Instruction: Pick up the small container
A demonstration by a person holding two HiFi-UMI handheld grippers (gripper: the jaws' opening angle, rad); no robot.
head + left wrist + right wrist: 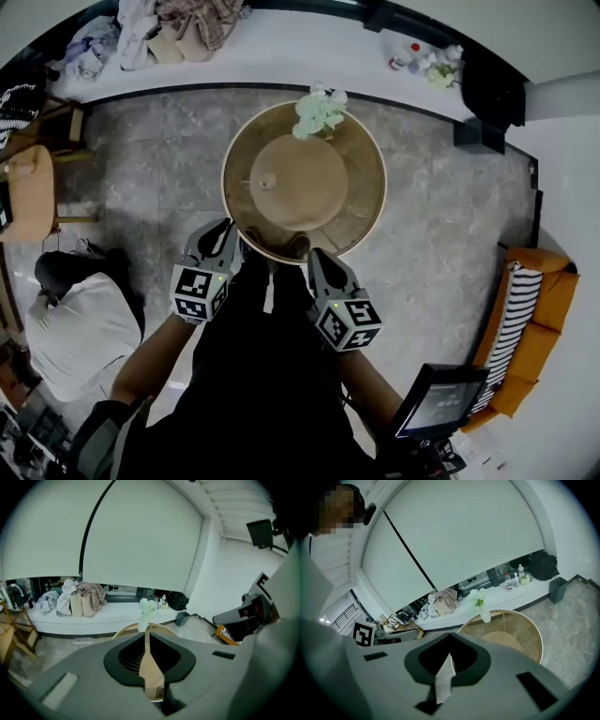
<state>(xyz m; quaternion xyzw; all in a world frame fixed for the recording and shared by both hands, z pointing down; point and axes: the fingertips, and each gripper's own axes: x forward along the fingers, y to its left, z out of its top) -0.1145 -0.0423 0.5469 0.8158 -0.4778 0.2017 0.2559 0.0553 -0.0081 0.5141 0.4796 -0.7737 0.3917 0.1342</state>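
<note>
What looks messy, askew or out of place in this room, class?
Only the heap of crumpled clothes dumped on the long white ledge looks untidy. On the round wooden-rimmed table, the white vase of pale flowers stands upright, and nothing is spilled.

Plastic, glass, stone
Matt grey plastic on the left gripper [226,232] and right gripper [315,259]; ahead, a round table [380,178] of glossy tinted glass; smooth stone floor [169,169] below.

Likely living room: sofa [551,292], round table [364,157]
</note>
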